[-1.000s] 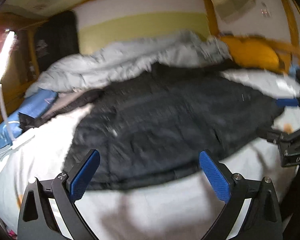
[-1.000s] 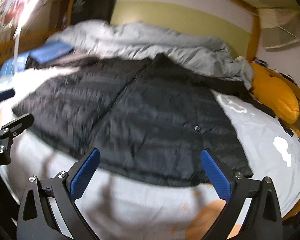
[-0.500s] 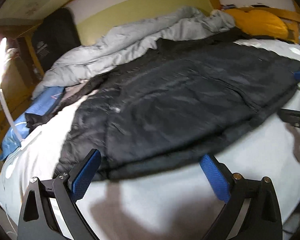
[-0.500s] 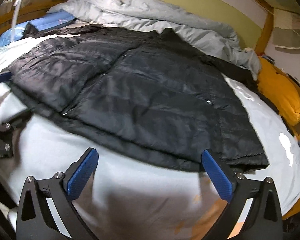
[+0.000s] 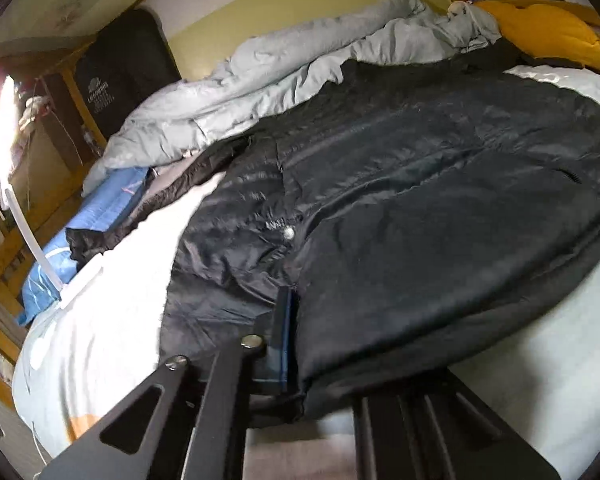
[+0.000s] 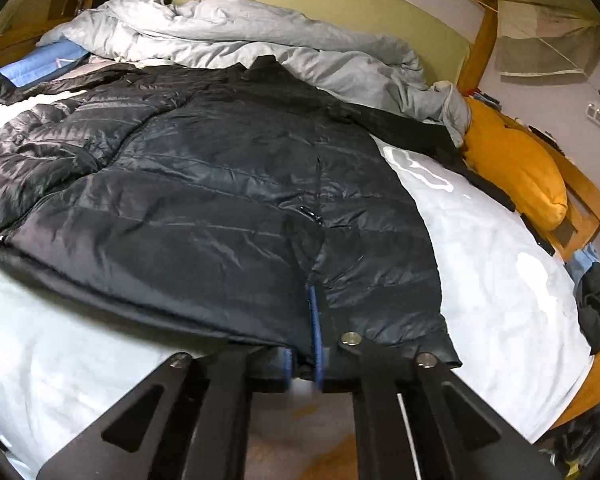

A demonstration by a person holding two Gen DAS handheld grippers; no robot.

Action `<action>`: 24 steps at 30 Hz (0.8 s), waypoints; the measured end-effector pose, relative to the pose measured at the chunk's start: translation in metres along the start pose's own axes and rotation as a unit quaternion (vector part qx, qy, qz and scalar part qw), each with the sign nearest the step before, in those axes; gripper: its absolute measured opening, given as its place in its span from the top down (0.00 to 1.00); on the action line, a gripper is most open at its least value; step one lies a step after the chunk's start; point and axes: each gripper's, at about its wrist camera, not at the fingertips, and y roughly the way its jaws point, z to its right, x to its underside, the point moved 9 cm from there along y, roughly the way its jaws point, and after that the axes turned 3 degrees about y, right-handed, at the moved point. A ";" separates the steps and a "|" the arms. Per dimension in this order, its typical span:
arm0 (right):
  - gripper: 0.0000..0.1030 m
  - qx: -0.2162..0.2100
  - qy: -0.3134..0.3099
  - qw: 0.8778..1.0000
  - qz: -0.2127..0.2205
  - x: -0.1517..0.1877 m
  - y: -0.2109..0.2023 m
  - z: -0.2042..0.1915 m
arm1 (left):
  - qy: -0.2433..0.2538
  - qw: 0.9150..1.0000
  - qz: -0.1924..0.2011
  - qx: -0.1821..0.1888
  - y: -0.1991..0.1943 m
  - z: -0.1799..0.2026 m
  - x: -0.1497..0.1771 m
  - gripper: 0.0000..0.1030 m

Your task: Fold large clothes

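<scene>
**Two claws clamped on the jacket's near hem, ready for the first fold**

Two grips mark the step in hand: the black puffer jacket (image 5: 420,208) lies spread front-up across the bed (image 5: 112,320), collar toward the rumpled grey duvet (image 5: 260,80), hem toward the cameras. The left claw (image 5: 286,320) has just been closing, and its blue pads now pinch a ridge of fabric at the hem's left part. The right claw (image 6: 314,320) has likewise just been closing and is clamped on the hem nearer the jacket's right corner.

By the look of it, folding has barely begun; no fold shows yet. The next move probably calls for both claws to lift together and carry the hem toward the collar, keeping it level so the slippery shell does not slide or bunch.

Writing: at far left, the black bag (image 5: 124,68) against the wall bears a pale logo with lettering too blurred to read. A small pale mark on the jacket's chest is likewise illegible.
</scene>
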 end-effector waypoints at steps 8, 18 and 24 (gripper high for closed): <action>0.96 -0.034 0.017 0.999 0.017 -0.003 -0.045 0.014 | -0.015 1.000 0.015 0.023 -0.067 -0.011 0.009 0.93; 0.92 -0.068 0.013 0.998 0.005 0.001 -0.062 0.023 | -0.036 0.999 0.008 0.013 -0.087 -0.029 -0.004 0.45; 0.74 -0.051 0.004 0.998 0.036 -0.056 -0.048 0.036 | -0.036 0.999 0.018 -0.012 -0.057 -0.060 -0.057 0.25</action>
